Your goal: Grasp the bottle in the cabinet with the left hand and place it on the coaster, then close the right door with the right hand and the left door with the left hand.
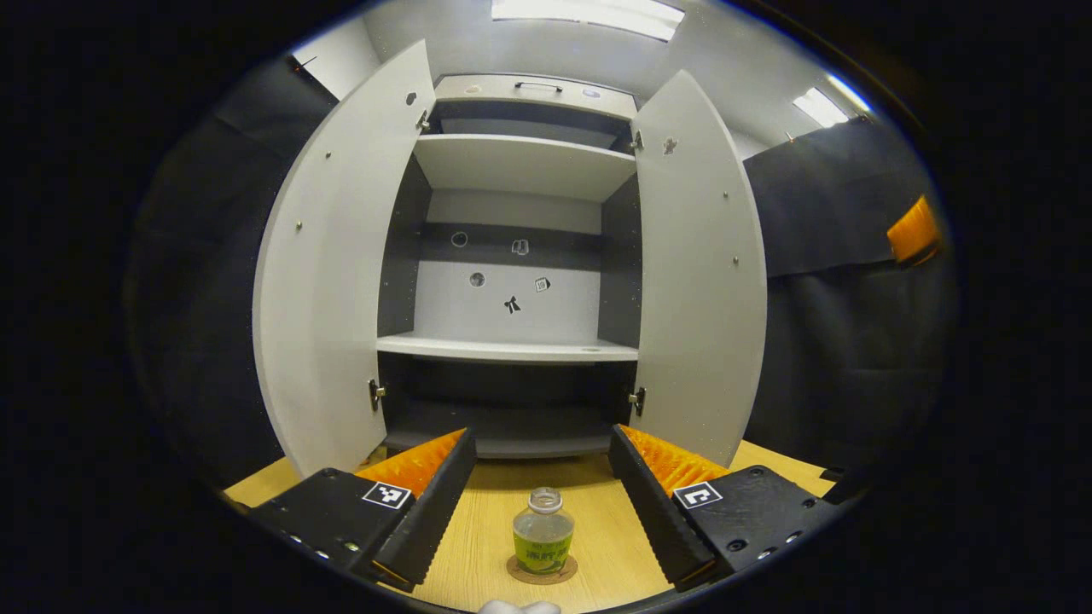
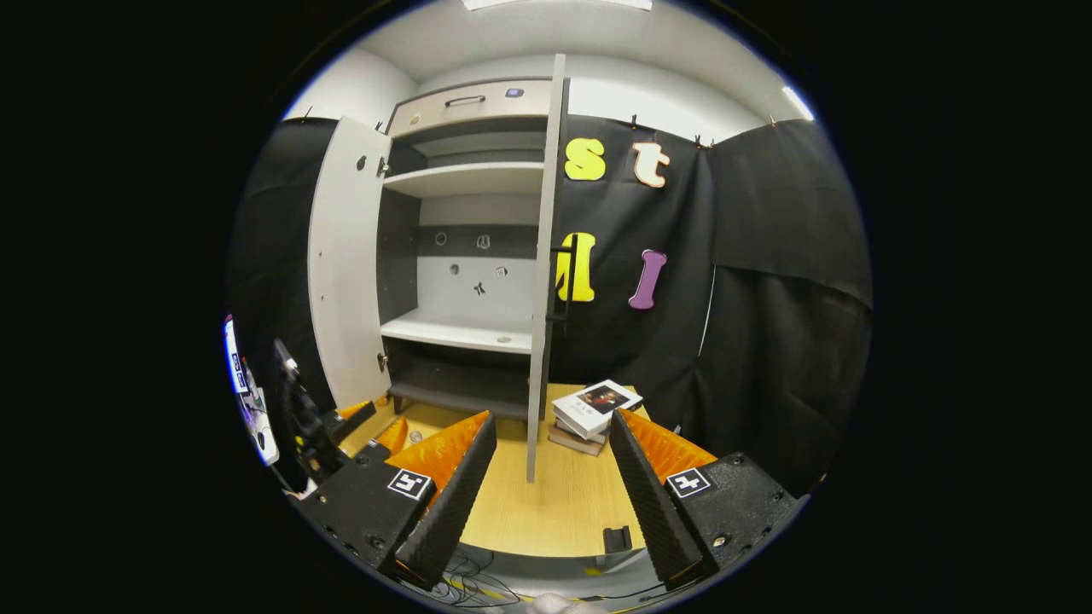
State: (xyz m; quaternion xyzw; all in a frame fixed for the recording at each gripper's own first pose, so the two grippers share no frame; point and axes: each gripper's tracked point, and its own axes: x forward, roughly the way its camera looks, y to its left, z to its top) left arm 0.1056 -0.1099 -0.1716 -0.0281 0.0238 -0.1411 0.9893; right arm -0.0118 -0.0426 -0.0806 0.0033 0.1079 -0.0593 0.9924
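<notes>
Bottle [image 1: 543, 535] sits on the coaster [image 1: 542, 570], left gripper [image 1: 541, 503] wide, clear of it; right gripper [image 2: 553, 495] wide, facing the right door [image 2: 543, 281] to push.

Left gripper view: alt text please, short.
A small bottle stands upright on a round coaster on a wooden table, between the open left tongs, which do not touch it. Behind it, a cabinet stands with both doors open, left door and right door, its shelves bare.
</notes>
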